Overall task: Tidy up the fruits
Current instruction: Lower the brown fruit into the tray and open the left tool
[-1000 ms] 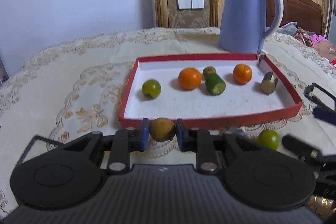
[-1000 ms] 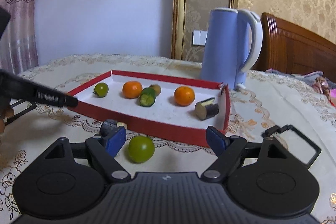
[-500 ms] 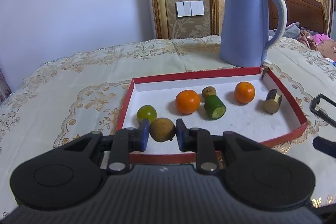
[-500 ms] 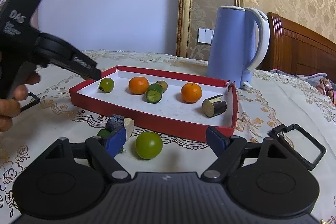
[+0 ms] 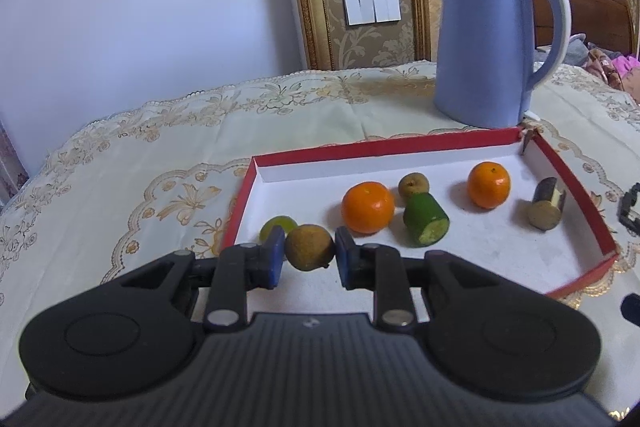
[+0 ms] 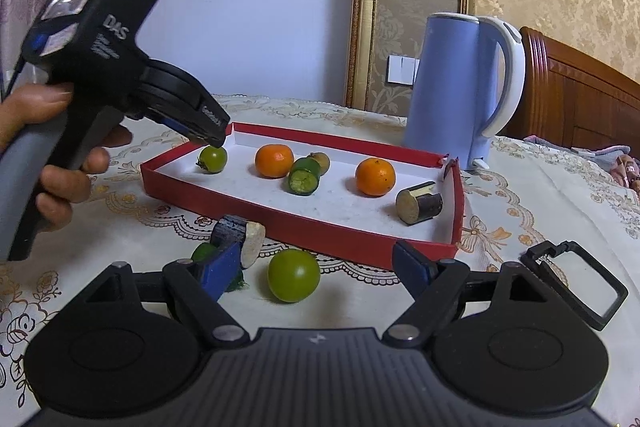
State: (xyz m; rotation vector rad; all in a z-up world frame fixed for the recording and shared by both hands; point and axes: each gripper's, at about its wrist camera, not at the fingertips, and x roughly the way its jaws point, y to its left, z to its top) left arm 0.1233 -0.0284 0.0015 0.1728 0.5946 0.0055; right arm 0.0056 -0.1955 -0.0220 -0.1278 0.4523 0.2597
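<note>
Fig.: two hand-held grippers at a fruit tray, near to far. Foreground, right wrist view: right gripper (image 6: pixel 314 269), jaws spread wide and holding nothing, hangs low over the tablecloth (image 6: pixel 540 195) w/ a green fruit (image 6: pixel 294 275) lying loose between its fingers, not touched; likely lined up as the next pick. Just beside its left finger lie a dark cut piece (image 6: pixel 239 237) and a smaller green piece, partly hidden. Left wrist view: left gripper (image 5: pixel 310 255) is pinching a brown fruit (image 5: pixel 309 247) between its blue pads, carried over the near left part of the red tray (image 5: pixel 576 183), prob. for set-down by the green fruit already there. Tray holds two oranges, a cut green piece, a small brown fruit, a dark cut piece; approx. a row. Behind: blue kettle (image 5: pixel 488 43) touching or just beside tray's far corner. Beyond: cream embroidered cloth, pale wall, gold-framed damask panel w/ switches, wooden headboard.
</note>
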